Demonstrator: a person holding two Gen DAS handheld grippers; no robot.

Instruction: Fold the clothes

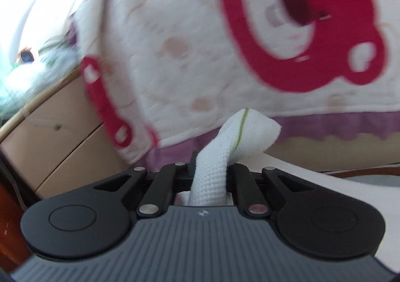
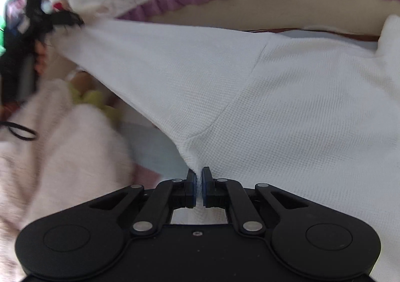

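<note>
Daylight's pretty bright, blown out to white glare in the left wrist view's top-left corner. Bear-print blanket [image 1: 225,39] smeared by motion blur, fisheye bending the edges. Pink fabric [image 2: 62,144] blurry too.

Blurred bedspread [image 1: 190,39]; left jaws cloth-covered.

Bear-print quilt [image 1: 190,39] drapes above wooden drawers [image 1: 62,137]

I'm seeing the white waffle-knit garment [image 2: 287,97] hanging stretched in mid-air, its sleeve cuff [image 1: 240,129], with a thin green stripe, sticking up and curling over.
</note>
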